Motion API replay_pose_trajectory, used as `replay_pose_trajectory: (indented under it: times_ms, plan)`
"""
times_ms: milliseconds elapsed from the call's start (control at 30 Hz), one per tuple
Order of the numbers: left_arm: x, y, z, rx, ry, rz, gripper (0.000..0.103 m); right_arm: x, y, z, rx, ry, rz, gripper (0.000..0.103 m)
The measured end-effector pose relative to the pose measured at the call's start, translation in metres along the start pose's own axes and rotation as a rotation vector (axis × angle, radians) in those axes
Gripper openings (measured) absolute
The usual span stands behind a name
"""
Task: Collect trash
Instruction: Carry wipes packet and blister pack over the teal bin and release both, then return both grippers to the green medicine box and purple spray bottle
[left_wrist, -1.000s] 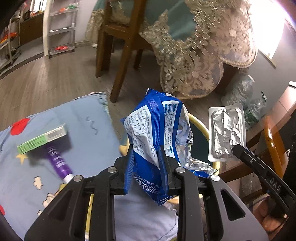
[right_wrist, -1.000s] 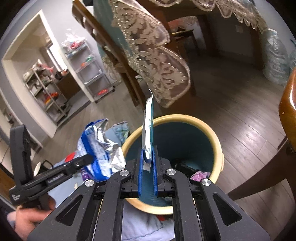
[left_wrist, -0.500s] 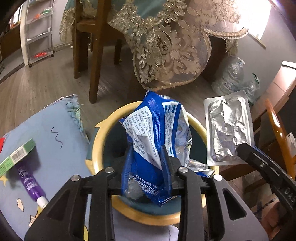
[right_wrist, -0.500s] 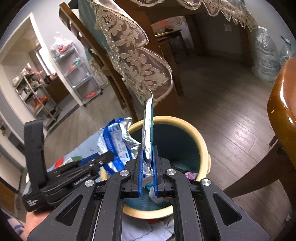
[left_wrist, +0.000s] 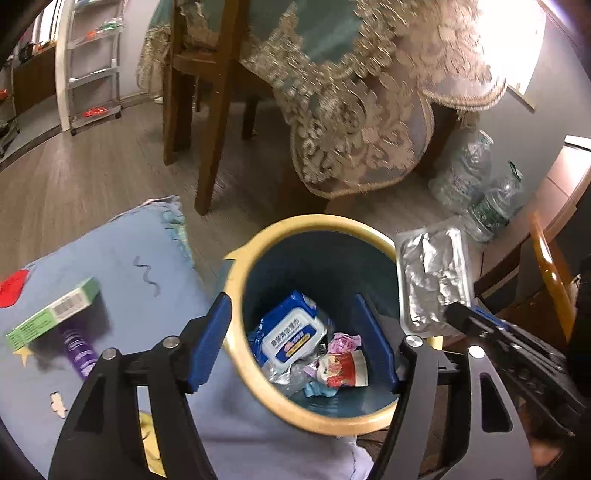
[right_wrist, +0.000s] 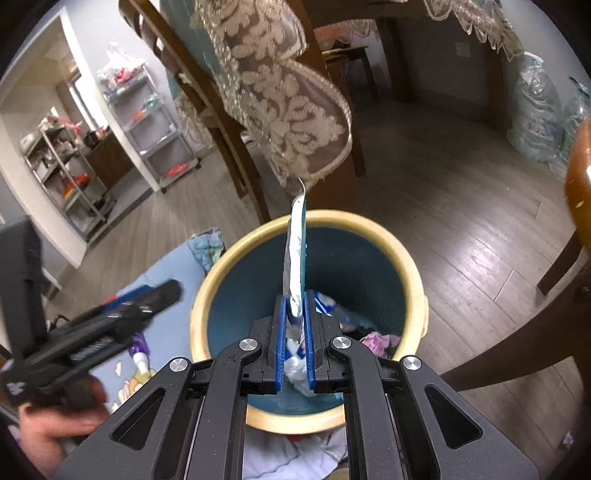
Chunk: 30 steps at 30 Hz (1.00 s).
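Observation:
A round bin with a cream rim (left_wrist: 295, 417) and dark teal inside stands on the floor; it also shows in the right wrist view (right_wrist: 410, 266). My left gripper (left_wrist: 291, 317) is open and empty above its mouth. The blue and white wipes packet (left_wrist: 291, 334) lies inside the bin among crumpled wrappers (left_wrist: 340, 363). My right gripper (right_wrist: 295, 306) is shut on a flat silver foil packet (right_wrist: 295, 251), seen edge-on over the bin. The same foil packet (left_wrist: 432, 275) shows at the bin's right rim in the left wrist view.
A blue cushion (left_wrist: 122, 258) lies left of the bin with a green box (left_wrist: 51, 314) and a purple tube (left_wrist: 77, 350) on it. A chair (left_wrist: 210, 110) and a lace tablecloth (left_wrist: 354, 122) stand behind. Plastic bottles (left_wrist: 480, 184) are at the right.
My left gripper opened over the bin and the blue wipes packet dropped into it. The right gripper kept hold of the foil packet and came further over the bin.

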<state>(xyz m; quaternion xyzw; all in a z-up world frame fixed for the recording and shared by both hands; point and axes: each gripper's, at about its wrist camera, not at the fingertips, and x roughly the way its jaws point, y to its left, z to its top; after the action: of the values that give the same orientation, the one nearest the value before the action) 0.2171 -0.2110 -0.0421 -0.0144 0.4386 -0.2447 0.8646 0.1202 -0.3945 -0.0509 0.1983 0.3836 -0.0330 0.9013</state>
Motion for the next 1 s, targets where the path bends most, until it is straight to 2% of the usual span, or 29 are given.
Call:
replay_pose_trajectory:
  times_ms: [200, 267, 333, 467, 600, 800, 1000]
  plan:
    - [-0.028, 0.025, -0.005, -0.033, -0.024, 0.037, 0.073, 0.017, 0.002, -0.006, 0.012, 0.054, -0.012, 0.011]
    - [-0.035, 0.031, -0.006, -0.040, -0.030, 0.049, 0.074, 0.020, 0.002, -0.008, 0.016, 0.068, -0.017, 0.022]
    - [-0.044, 0.039, -0.008, -0.042, -0.036, 0.066, 0.075, 0.021, 0.003, -0.009, 0.019, 0.075, -0.016, 0.028]
    - [-0.058, 0.052, -0.010, -0.035, -0.039, 0.100, 0.076, 0.020, 0.008, -0.011, 0.005, 0.075, -0.003, 0.035]
    - [-0.074, 0.072, -0.014, -0.021, -0.032, 0.155, 0.077, 0.019, 0.015, -0.012, -0.005, 0.081, 0.024, 0.039]
    - [-0.104, 0.111, -0.021, -0.022, -0.029, 0.261, 0.085, 0.020, 0.034, -0.013, -0.027, 0.083, 0.082, 0.047]
    - [-0.109, 0.144, -0.025, 0.022, 0.038, 0.349, 0.089, 0.023, 0.065, -0.019, -0.091, 0.100, 0.140, 0.051]
